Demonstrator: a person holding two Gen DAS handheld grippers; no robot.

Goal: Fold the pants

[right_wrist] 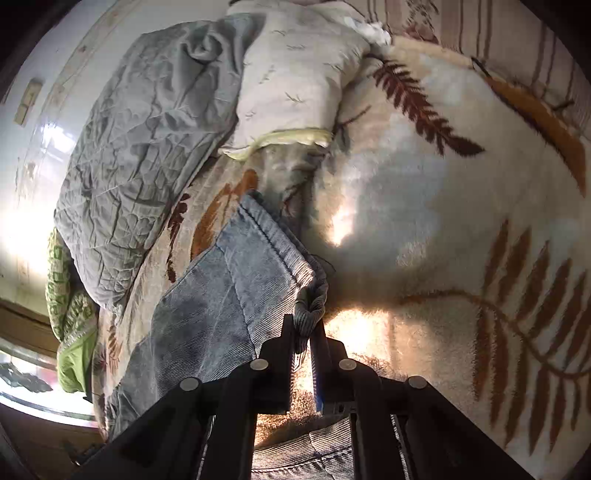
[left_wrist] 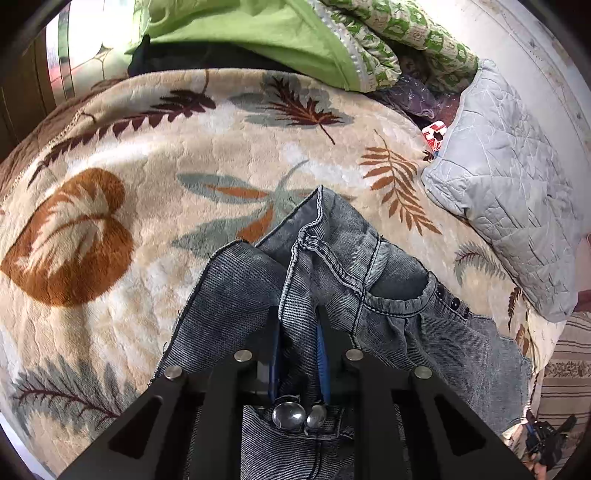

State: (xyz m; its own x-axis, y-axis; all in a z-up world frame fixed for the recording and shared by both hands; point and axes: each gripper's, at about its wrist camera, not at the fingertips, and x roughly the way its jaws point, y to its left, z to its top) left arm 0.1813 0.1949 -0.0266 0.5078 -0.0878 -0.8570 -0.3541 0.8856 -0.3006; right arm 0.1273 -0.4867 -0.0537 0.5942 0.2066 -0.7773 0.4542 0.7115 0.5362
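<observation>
Grey-blue washed denim pants [left_wrist: 343, 258] lie bunched on a cream leaf-patterned blanket [left_wrist: 147, 155]. In the left wrist view my left gripper [left_wrist: 298, 314] is shut on a fold of the waistband, denim pinched between its blue-padded fingers, two metal buttons [left_wrist: 297, 414] just below them. A pocket opening [left_wrist: 399, 288] shows to the right. In the right wrist view my right gripper [right_wrist: 308, 325] is shut on a bunched hem corner of the pants [right_wrist: 236, 288], and the leg runs off to the lower left. The other gripper [left_wrist: 546, 441] shows dimly at the left view's lower right.
A grey quilted pillow [left_wrist: 509, 192] and a cream pillow [right_wrist: 295, 85] lie at the bed's edge. A green sheet [left_wrist: 258, 33] and a green patterned quilt [left_wrist: 399, 33] are heaped at the far side. A striped rug [left_wrist: 565, 354] lies beyond the bed.
</observation>
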